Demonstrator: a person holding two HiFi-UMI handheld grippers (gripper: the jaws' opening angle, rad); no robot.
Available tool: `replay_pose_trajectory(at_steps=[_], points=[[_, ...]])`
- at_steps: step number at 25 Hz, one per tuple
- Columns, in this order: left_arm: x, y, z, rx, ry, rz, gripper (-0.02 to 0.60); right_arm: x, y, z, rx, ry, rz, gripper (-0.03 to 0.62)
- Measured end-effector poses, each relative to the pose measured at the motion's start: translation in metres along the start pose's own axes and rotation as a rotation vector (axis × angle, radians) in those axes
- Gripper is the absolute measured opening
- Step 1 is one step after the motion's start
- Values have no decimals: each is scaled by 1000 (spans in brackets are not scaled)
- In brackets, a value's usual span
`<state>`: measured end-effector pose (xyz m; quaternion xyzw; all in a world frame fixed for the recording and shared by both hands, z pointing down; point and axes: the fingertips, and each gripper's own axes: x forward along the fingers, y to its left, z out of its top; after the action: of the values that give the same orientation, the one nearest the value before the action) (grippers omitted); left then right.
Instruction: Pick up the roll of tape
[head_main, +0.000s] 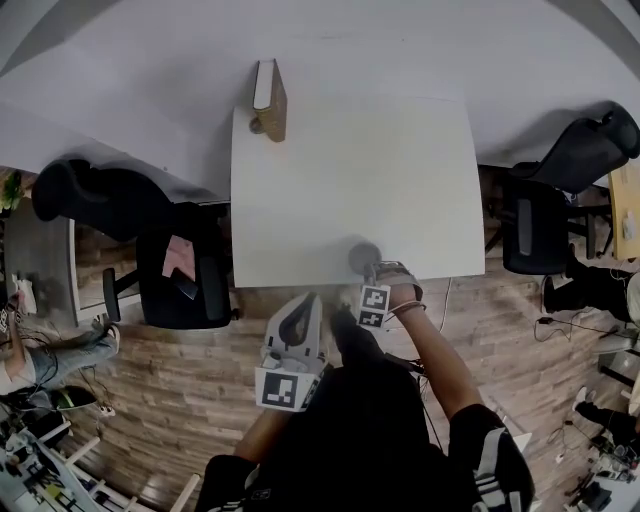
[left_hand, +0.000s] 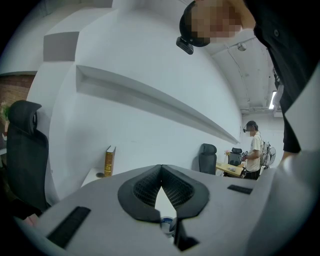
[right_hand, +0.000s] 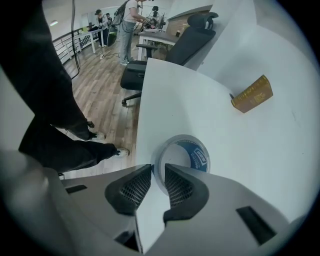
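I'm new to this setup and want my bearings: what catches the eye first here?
The right gripper points down over a roll of tape near the front edge of the white table, its open jaws straddling the roll's wall. A brown book stands at the far edge. The left gripper is held shut, short of the table.

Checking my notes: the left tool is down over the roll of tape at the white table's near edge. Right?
No: it is the right tool that is down over the roll of tape at the white table's near edge, as the right gripper view shows.
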<state>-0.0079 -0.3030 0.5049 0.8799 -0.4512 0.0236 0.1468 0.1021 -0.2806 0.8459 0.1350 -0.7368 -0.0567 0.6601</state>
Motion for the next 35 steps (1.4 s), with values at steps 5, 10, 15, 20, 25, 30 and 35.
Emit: replay_pose_trajectory(at_steps=[5,10,15,20,25,30,35], points=[[-9,5,1,-5,-7,10,23,2,1,2,-18,21,39,78],[-23,8,3,9,-16,18,23,-1,2,3,32,13,23,74],[-44,10,6,35,-40,11,23,-14,5,10,129,-23,-26,67],[-79,10,8,36,-65,3,23,-39,15,23,252,-79,-89,60],[-127,6,3,59,-79,-20,23,-81,37,42,405,-165,-177,58],[-184,0,1,27,-107,-35,23,-138,71,67,630,-308,-263,58],[-232,-8,-2,37,-121,-61,23,-195,104,88,841,-466,-340,58]])
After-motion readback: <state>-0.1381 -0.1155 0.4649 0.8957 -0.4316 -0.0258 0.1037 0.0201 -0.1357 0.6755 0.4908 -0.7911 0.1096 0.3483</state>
